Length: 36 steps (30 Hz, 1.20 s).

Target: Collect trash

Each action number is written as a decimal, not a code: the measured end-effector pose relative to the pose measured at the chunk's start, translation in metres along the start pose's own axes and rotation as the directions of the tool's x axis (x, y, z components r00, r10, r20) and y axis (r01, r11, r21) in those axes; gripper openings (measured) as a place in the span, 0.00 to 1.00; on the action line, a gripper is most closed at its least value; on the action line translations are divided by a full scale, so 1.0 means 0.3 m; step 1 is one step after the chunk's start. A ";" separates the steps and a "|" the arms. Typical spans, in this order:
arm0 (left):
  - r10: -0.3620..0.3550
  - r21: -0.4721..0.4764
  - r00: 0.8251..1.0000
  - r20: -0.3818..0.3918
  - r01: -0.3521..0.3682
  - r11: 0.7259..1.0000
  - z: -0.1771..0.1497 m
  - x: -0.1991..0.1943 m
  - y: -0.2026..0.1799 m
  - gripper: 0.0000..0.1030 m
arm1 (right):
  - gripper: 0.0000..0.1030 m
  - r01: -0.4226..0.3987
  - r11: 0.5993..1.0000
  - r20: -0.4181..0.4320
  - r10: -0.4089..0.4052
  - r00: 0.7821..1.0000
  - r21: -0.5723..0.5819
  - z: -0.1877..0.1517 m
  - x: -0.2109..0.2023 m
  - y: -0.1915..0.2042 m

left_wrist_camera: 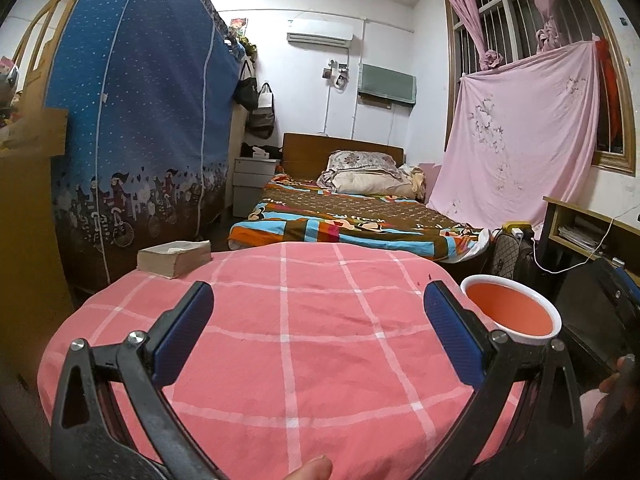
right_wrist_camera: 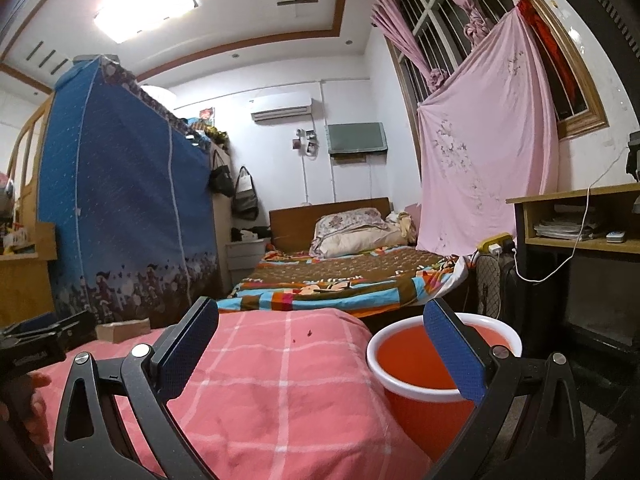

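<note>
Red bin (right_wrist_camera: 420, 364) at right of frame beside the pink cloth (left_wrist_camera: 288, 340), nothing visible inside. Left gripper (left_wrist_camera: 320, 308) and right gripper (right_wrist_camera: 320, 324) both spread wide, holding nothing.

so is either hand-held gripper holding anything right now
No. The left hand-held gripper and the right hand-held gripper are both open with nothing between the pads, above the pink checked cloth beside the red bin.
</note>
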State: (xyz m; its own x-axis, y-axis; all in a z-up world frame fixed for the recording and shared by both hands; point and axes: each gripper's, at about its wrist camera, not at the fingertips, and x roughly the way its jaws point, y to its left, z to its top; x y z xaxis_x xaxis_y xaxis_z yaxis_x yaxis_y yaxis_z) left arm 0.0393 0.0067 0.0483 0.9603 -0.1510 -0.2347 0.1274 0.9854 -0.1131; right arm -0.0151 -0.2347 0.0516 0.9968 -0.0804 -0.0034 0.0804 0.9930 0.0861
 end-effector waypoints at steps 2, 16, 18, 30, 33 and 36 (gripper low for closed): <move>0.000 -0.003 1.000 0.000 0.000 1.000 -0.014 -0.010 0.012 0.89 | 1.00 -0.002 1.000 -0.006 0.002 1.000 -0.008 -0.009 -0.015 0.010; 0.008 0.025 1.000 -0.009 -0.007 1.000 -0.095 -0.055 0.033 0.89 | 1.00 0.011 0.997 -0.022 -0.012 1.000 -0.073 -0.097 -0.087 0.064; 0.009 0.029 1.000 -0.006 -0.009 1.000 -0.102 -0.061 0.032 0.89 | 1.00 0.015 0.996 -0.020 -0.017 1.000 -0.086 -0.108 -0.089 0.070; 0.048 0.034 0.999 -0.013 -0.048 0.998 -0.163 -0.084 0.039 0.89 | 1.00 -0.002 0.996 -0.082 -0.005 0.997 -0.091 -0.158 -0.060 0.080; 0.054 0.046 0.998 -0.017 -0.054 0.998 -0.162 -0.081 0.036 0.89 | 1.00 0.000 0.996 -0.104 -0.009 0.994 -0.084 -0.169 -0.049 0.075; 0.055 0.054 0.998 -0.017 -0.054 0.997 -0.165 -0.080 0.032 0.89 | 1.00 0.007 0.997 -0.129 -0.017 0.991 -0.076 -0.177 -0.039 0.070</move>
State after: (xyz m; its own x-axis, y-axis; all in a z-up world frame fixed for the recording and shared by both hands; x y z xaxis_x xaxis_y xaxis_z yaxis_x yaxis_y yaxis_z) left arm 0.0052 0.0159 0.0051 0.9615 -0.0976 -0.2570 0.0884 0.9950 -0.0475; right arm -0.0248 -0.2084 0.0007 0.9874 -0.0851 -0.1336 0.0872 0.9961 0.0097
